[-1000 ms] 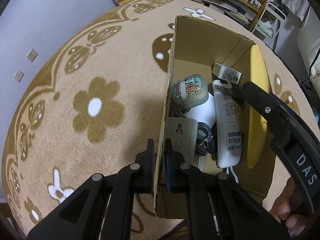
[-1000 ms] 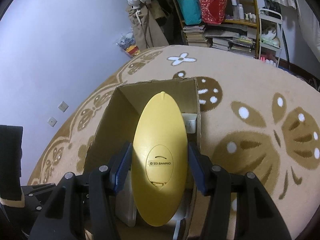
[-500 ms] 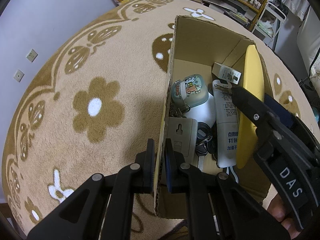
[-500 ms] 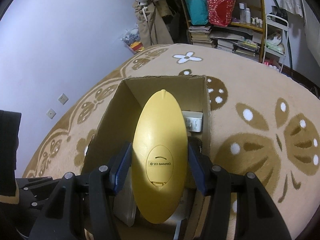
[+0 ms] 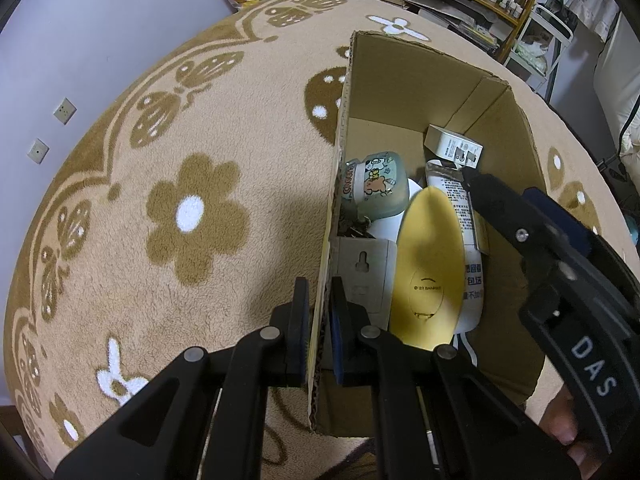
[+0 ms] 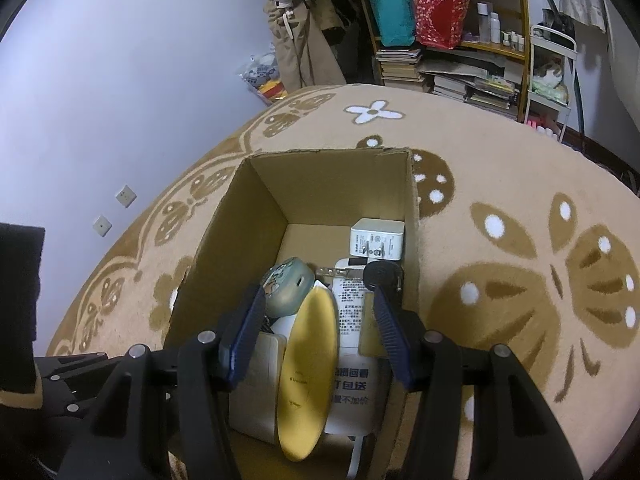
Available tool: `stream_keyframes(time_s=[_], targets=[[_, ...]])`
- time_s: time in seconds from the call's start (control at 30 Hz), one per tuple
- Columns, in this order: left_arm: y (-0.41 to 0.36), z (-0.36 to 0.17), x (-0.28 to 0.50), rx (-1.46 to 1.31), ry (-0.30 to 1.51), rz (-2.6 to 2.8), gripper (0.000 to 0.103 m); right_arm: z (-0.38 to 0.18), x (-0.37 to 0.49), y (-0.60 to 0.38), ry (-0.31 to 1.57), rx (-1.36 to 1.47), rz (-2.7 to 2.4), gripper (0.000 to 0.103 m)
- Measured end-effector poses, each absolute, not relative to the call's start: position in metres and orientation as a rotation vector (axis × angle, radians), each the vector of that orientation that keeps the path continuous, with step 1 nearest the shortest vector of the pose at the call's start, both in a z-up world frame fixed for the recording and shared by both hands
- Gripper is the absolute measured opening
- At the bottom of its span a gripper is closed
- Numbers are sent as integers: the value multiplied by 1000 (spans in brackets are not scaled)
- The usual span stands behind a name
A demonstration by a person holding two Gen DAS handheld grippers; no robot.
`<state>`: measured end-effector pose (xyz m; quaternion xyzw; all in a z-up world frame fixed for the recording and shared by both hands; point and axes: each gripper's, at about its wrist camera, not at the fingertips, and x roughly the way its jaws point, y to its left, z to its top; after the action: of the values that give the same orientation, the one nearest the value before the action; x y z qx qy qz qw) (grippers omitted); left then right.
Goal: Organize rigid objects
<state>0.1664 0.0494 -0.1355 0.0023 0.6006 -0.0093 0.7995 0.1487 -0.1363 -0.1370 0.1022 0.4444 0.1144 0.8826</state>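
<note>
An open cardboard box [image 5: 400, 80] [image 6: 320, 184] stands on the flower-patterned carpet. My left gripper [image 5: 320, 308] is shut on the box's left wall near its front corner. A yellow oval shell [image 5: 428, 276] [image 6: 308, 376] lies tilted inside the box on a white printed pouch [image 5: 470, 240] [image 6: 352, 308]. My right gripper [image 6: 318, 332] [image 5: 504, 188] hangs open over it, its blue pads clear of the shell. Also in the box are a pale green cartoon case [image 5: 376, 188] [image 6: 288, 288], a white charger [image 5: 452, 148] [image 6: 376, 236], a black key fob [image 6: 382, 274] and a white carded pack [image 5: 360, 276].
The beige carpet [image 5: 192, 216] spreads wide to the left of the box and to its right [image 6: 520, 280]. Crowded shelves with books and bags [image 6: 440, 52] and a white cart [image 6: 552, 76] line the far wall. A person's hand [image 5: 560, 428] shows at the lower right.
The yellow shell left my right gripper's pads and now lies inside the box. The right gripper moved in over the box. The left gripper kept its hold on the wall.
</note>
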Motion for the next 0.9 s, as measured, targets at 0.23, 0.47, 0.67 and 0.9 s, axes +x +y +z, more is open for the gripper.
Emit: stream_keyframes(time_s=[0.23,0.47,0.67,0.9], targets=[[46,-129,163,27,1250,-11,10,-122,141,-142,884,207,229,68],[46,-122,161,26,1233,9,14,-112,126,-161,885,214,182,83],[38,-110,154,25,1194,-6,23,-105,107,-181,889,182,149,93],[20,-84,132,127,1045,53,73,-93,87,-197,875,143,63,103]])
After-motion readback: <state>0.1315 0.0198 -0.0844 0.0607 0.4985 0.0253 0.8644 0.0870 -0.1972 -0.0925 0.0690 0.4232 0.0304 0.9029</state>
